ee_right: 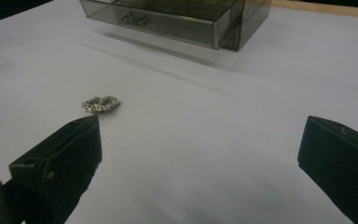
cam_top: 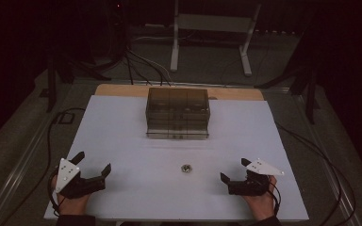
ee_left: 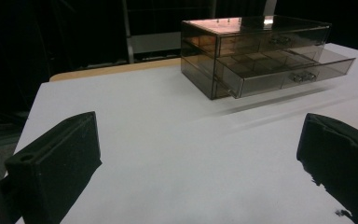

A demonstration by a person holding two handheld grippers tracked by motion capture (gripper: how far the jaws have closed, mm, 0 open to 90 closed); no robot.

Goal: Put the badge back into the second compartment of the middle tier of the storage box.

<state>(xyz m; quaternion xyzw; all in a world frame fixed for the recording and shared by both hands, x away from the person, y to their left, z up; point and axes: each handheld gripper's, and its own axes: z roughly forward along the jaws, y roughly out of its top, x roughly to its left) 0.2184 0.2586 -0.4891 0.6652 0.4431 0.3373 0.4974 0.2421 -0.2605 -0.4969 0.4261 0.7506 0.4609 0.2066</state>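
- Left gripper [cam_top: 93,161]: jaws spread wide, nothing between them, just bare white table top; held low near the front left corner of the table by a hand [cam_top: 70,203].
- Right gripper [cam_top: 236,170]: jaws also spread wide, gripping nothing; held low near the front right by the other hand [cam_top: 260,202].
- In the right gripper view the wide gap between the right gripper's jaws [ee_right: 200,149] frames bare table.
- Brooch [cam_top: 186,167]: small, silvery, with a dark green centre, lying flat on the table [cam_top: 122,122] between the two grippers, nearer the right one, touching neither. In the right gripper view it sits just past the left-hand jaw tip [ee_right: 101,103].
- Drawer box [cam_top: 177,113]: smoky see-through plastic, at the back middle of the table, well apart from brooch and grippers.
- Lower drawer [ee_left: 284,70] pulled partly out towards the person, with dividers inside; upper drawer looks pushed in.
- Wooden board edge [cam_top: 122,89] shows behind the white top.
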